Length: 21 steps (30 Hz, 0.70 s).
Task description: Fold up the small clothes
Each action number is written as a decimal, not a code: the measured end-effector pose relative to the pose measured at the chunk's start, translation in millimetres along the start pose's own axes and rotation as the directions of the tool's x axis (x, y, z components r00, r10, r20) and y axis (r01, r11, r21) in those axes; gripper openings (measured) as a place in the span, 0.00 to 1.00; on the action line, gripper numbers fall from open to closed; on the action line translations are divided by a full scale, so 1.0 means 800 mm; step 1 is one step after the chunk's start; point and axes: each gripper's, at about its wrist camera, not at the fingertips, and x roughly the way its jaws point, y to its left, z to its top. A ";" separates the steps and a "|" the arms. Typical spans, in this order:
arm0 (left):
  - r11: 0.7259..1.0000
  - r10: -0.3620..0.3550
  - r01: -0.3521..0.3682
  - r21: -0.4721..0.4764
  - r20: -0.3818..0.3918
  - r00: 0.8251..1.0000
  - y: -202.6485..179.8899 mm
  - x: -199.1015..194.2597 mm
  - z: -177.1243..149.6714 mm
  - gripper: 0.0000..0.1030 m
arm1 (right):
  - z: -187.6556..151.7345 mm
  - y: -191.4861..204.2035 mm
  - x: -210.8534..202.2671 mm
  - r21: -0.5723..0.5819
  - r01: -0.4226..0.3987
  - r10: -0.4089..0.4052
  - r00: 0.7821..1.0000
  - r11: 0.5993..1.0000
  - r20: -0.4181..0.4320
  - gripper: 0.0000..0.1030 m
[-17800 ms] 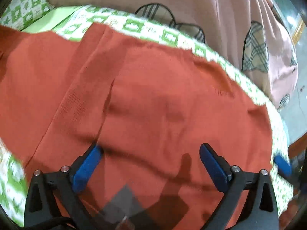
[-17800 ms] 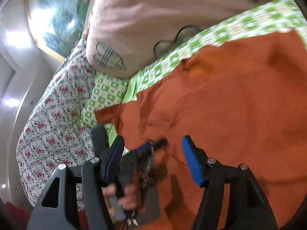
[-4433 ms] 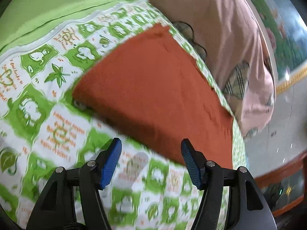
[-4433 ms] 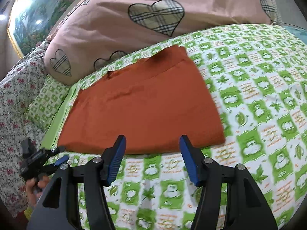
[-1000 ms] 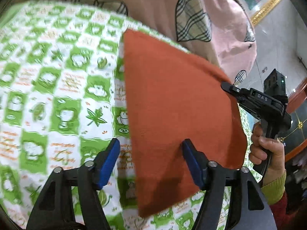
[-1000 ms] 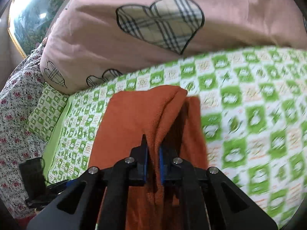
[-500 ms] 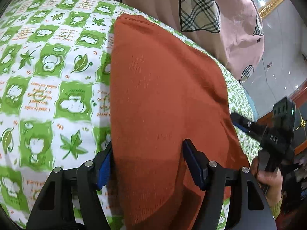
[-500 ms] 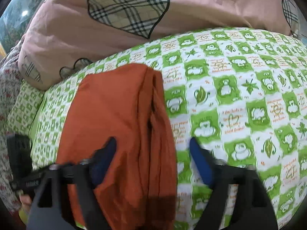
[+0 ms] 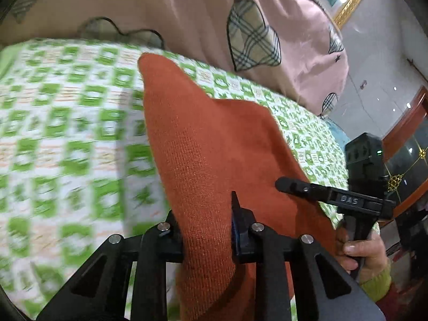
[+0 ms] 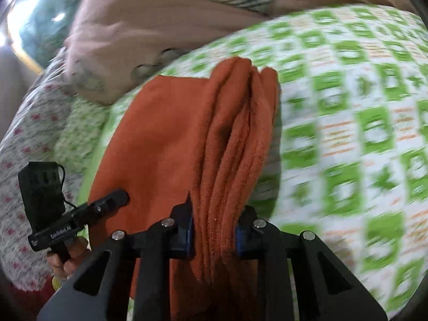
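A folded rust-orange knit garment (image 9: pixel 214 139) lies on the green-and-white printed bed sheet (image 9: pixel 67 133). My left gripper (image 9: pixel 206 214) has its jaws closing on the garment's near edge, and cloth fills the gap between the blue pads. In the right wrist view the garment (image 10: pixel 165 133) shows several bunched layers along its right side. My right gripper (image 10: pixel 214 214) is closing on that bunch, pads against it. The other gripper's fingers (image 9: pixel 294 186) reach over the cloth from the right, held by a hand (image 9: pixel 361 248).
A pink quilt with plaid hearts (image 9: pixel 187 13) is piled along the far side of the bed. A floral pillow (image 10: pixel 26 133) lies at the left in the right wrist view. Polished floor and a wooden frame (image 9: pixel 401 123) lie beyond the bed's right edge.
Half a second ago both grippers stood open around the garment's edge. Now both have closed on the cloth, and the left one has risen with its edge.
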 end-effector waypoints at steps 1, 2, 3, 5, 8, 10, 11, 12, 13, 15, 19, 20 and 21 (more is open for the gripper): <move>1.000 0.009 -0.009 -0.007 -0.002 1.000 0.008 -0.016 -0.005 0.23 | -0.007 0.014 0.006 -0.002 -0.030 0.030 1.000 1.000 -0.004 0.24; 1.000 0.022 -0.022 -0.015 -0.002 1.000 0.018 -0.033 -0.012 0.23 | -0.013 0.023 0.011 0.001 -0.057 0.057 0.998 0.998 -0.009 0.24; 0.999 0.027 -0.027 -0.023 -0.002 1.000 0.026 -0.046 -0.018 0.23 | -0.020 0.033 0.018 0.004 -0.092 0.092 0.996 0.996 -0.016 0.24; 0.998 0.032 -0.032 -0.055 -0.002 0.999 0.046 -0.069 -0.033 0.23 | -0.035 0.053 0.033 -0.001 -0.135 0.135 0.990 0.991 -0.034 0.24; 0.992 0.065 -0.067 -0.103 -0.024 0.998 0.076 -0.074 -0.059 0.23 | -0.057 0.070 0.067 0.012 -0.154 0.154 0.984 0.988 -0.084 0.23; 0.987 0.068 -0.074 -0.142 -0.047 0.997 0.094 -0.067 -0.076 0.24 | -0.070 0.075 0.082 0.004 -0.109 0.109 0.988 0.994 -0.109 0.24; 0.985 0.075 -0.082 -0.153 -0.050 0.996 0.099 -0.063 -0.084 0.24 | -0.074 0.076 0.088 -0.004 -0.081 0.080 0.990 0.997 -0.112 0.24; 0.983 0.082 -0.090 -0.162 -0.053 0.995 0.102 -0.060 -0.088 0.25 | -0.075 0.075 0.089 -0.004 -0.072 0.071 0.991 0.997 -0.111 0.24; 0.980 0.086 -0.094 -0.173 -0.051 0.995 0.103 -0.056 -0.091 0.27 | -0.076 0.073 0.089 0.012 -0.075 0.076 0.991 0.997 -0.108 0.26; 0.978 0.086 -0.094 -0.189 -0.045 0.995 0.105 -0.057 -0.093 0.30 | -0.075 0.063 0.080 0.019 -0.054 0.056 0.992 0.998 -0.109 0.36; 0.977 0.089 -0.095 -0.189 -0.040 0.995 0.109 -0.071 -0.089 0.35 | -0.071 0.064 0.056 -0.002 0.017 -0.017 0.996 1.000 -0.085 0.55; 0.976 0.090 -0.095 -0.197 -0.036 0.995 0.114 -0.075 -0.087 0.37 | -0.069 0.065 0.047 -0.005 0.020 -0.020 0.998 1.000 -0.064 0.55; 0.974 0.089 -0.094 -0.206 -0.032 0.996 0.118 -0.081 -0.092 0.37 | -0.066 0.065 0.038 -0.009 0.027 -0.027 0.999 1.000 -0.039 0.55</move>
